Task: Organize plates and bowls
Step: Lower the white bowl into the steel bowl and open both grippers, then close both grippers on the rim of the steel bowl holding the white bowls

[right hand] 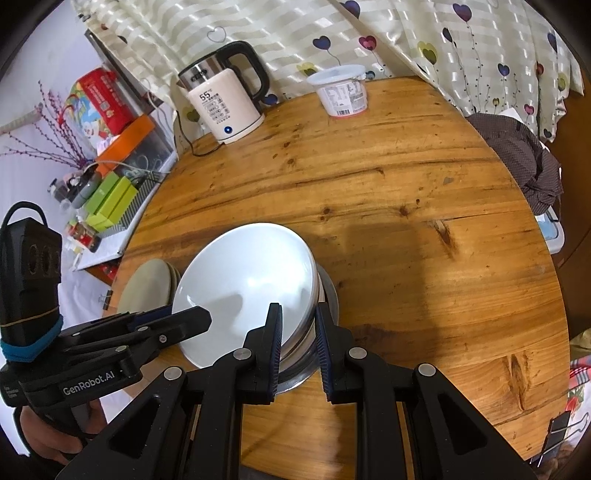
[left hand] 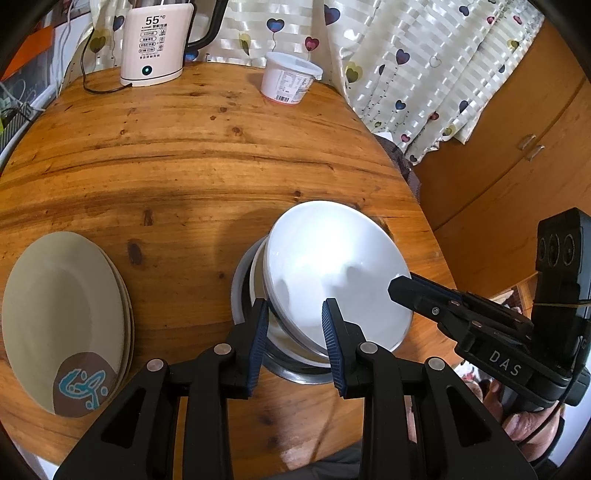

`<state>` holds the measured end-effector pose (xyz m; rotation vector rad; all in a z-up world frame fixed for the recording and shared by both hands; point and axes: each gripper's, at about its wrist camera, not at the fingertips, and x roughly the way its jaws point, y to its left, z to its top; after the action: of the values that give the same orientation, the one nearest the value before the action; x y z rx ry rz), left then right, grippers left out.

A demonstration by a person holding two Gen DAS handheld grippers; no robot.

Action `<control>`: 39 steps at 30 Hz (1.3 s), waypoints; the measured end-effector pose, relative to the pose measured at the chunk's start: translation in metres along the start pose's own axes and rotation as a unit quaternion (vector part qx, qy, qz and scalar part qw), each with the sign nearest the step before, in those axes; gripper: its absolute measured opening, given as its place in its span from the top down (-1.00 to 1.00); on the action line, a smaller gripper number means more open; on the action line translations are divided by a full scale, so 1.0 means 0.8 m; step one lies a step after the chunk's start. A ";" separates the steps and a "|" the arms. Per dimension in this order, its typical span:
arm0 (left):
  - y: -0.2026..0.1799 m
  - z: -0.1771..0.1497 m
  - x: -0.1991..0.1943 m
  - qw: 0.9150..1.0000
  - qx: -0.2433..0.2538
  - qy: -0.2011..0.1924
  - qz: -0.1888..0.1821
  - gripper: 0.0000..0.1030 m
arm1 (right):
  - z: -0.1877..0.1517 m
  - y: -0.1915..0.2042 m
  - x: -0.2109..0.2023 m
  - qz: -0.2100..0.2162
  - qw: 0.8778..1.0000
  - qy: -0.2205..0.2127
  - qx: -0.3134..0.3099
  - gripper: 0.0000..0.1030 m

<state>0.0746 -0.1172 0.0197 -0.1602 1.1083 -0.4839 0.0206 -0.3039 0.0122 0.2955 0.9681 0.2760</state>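
A white bowl sits tilted on top of a stack of bowls nested in a steel bowl on the round wooden bench. The left gripper has its jaws clamped on the stack's near rim. The right gripper has its jaws clamped on the rim's opposite side. Left of the stack, well apart, lies a pile of beige plates.

A domestic room, shown by a round varnished pine table, a cream electric kettle, a heart-patterned pale curtain, wooden cupboard doors and a cluttered side shelf.
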 end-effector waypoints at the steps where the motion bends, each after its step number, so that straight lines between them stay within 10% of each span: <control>1: -0.001 0.000 0.000 1.000 0.001 0.000 0.002 0.41 | 0.000 0.000 0.001 0.001 1.000 0.001 0.000 0.65; 39: 0.001 -0.012 -0.001 0.998 0.018 -0.053 0.009 0.36 | -0.007 0.001 -0.003 -0.017 1.000 -0.007 -0.025 0.52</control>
<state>0.0659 -0.1145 0.0159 -0.1424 0.9960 -0.4740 0.0150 -0.3031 0.0115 0.2341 0.9491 0.2669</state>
